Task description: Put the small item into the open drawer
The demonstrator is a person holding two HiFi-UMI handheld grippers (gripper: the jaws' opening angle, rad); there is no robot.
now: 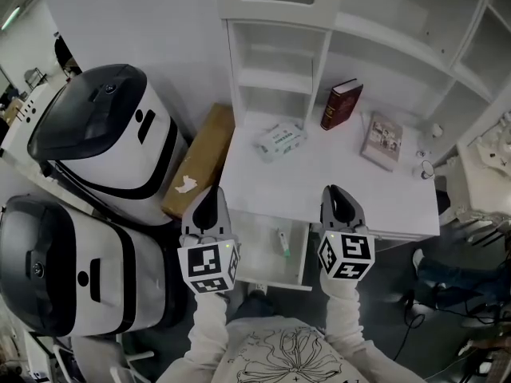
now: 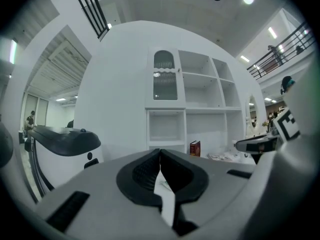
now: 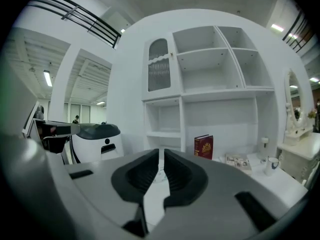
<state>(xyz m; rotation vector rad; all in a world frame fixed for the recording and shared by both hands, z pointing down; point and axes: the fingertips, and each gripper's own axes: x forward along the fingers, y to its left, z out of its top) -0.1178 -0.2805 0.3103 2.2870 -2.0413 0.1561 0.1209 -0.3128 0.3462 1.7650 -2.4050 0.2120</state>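
Far to the left of the desk (image 1: 343, 186) stand two big white machines with black lids (image 1: 96, 142). A flat cardboard box (image 1: 201, 159) leans in against the desk's left side. Over the desk's front left corner the person holds the left tool (image 1: 211, 195) nearly level. Its jaws are closed tip to tip, with nothing caught between them.

Under the desk's front edge the drawer (image 1: 259, 254) is pulled out. The small item (image 1: 283, 242), a little white tube-like piece with a touch of green, lies inside it near the right wall. Back on the desk, close to the shelf unit, sits a soft white packet (image 1: 279, 140).

The right tool (image 1: 335, 195) hangs over the desk's front edge, its jaws almost together with only a thin slit between the pads, and that slit is empty. At the back of the desk a dark red book (image 1: 341, 104) stands upright. To its right a pale book (image 1: 382, 140) lies flat, and a small cup (image 1: 424, 167) sits near the desk's right end.
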